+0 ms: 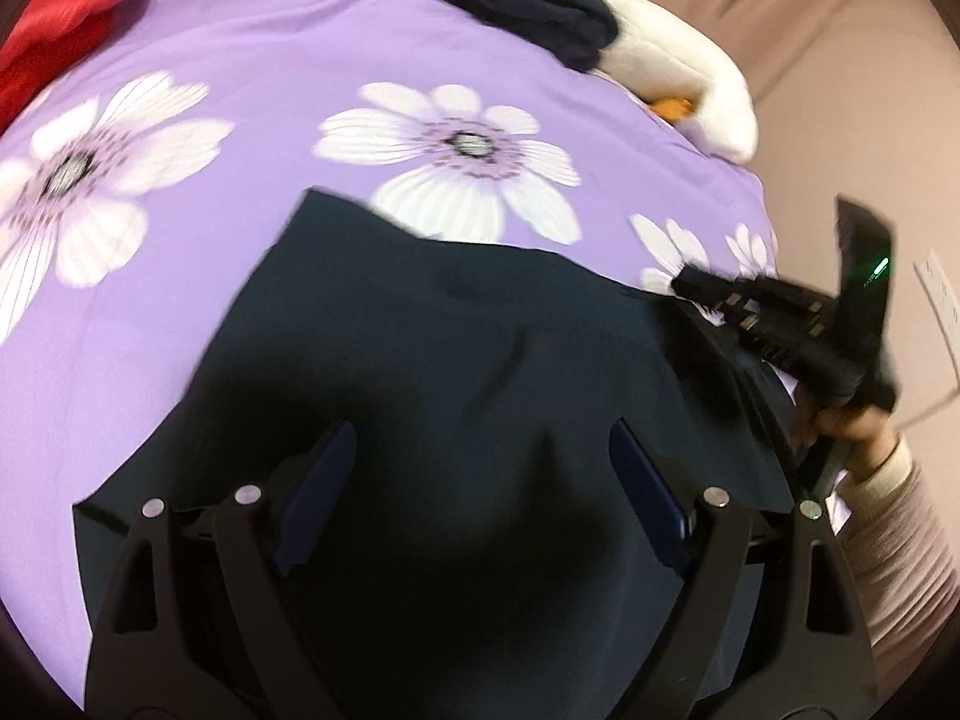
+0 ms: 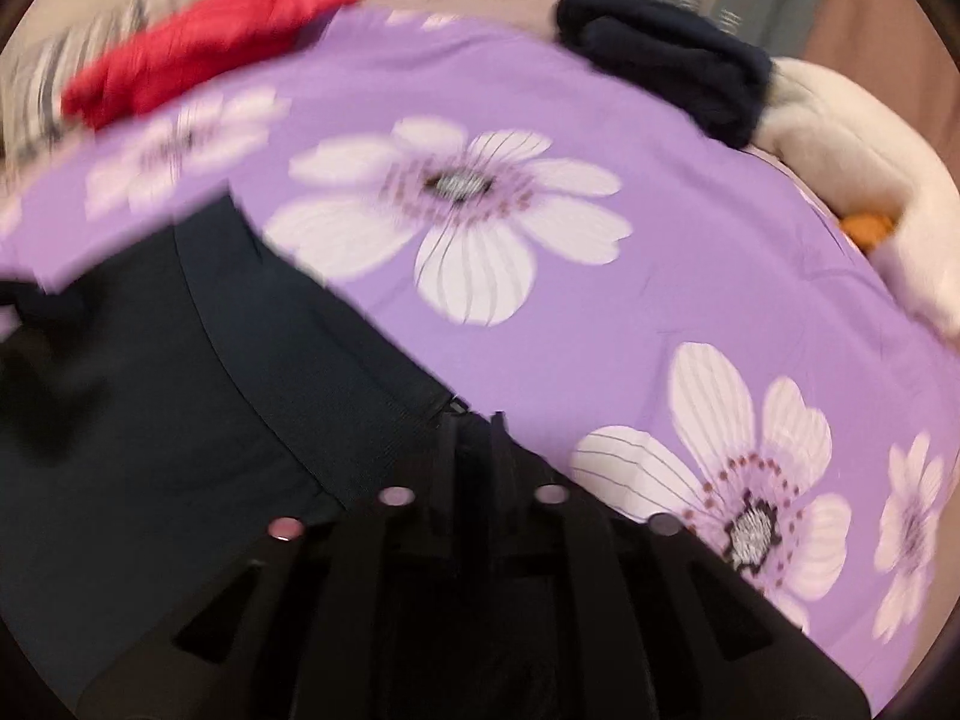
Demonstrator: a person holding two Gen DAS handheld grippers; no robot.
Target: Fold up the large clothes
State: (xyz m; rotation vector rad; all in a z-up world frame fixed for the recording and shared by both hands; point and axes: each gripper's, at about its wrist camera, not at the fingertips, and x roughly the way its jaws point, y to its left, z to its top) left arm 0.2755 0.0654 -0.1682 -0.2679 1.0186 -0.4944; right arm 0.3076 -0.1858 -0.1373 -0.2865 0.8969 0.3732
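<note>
Purple bedspread printed with large white flowers (image 1: 252,60) covers the bed and carries everything. Your dark navy garment with a ribbed band and zipper (image 1: 456,360) lies spread on its near side, directly under and ahead of both tools.

Left tongs (image 1: 480,498): fingers spread wide, hovering over the middle of the dark cloth, holding nothing. Right tongs (image 2: 474,426): fingers drawn narrow at the garment's ribbed edge beside the zipper; motion blur hides whether cloth is actually pinched, so you cannot tell.

Key relation: in the right wrist view the ribbed edge runs diagonally from upper left to lower right, and your right tool sits at its lower right end, at the garment's right border in the left wrist view. Left tool is nearer the body of the cloth.

Background: red satin-like cloth (image 2: 198,36) far left, folded dark navy bundle (image 2: 666,60) and cream plush item (image 2: 852,138) far right, all well apart from the garment.

Judgement: next fold likely needs a left-side grip first.
</note>
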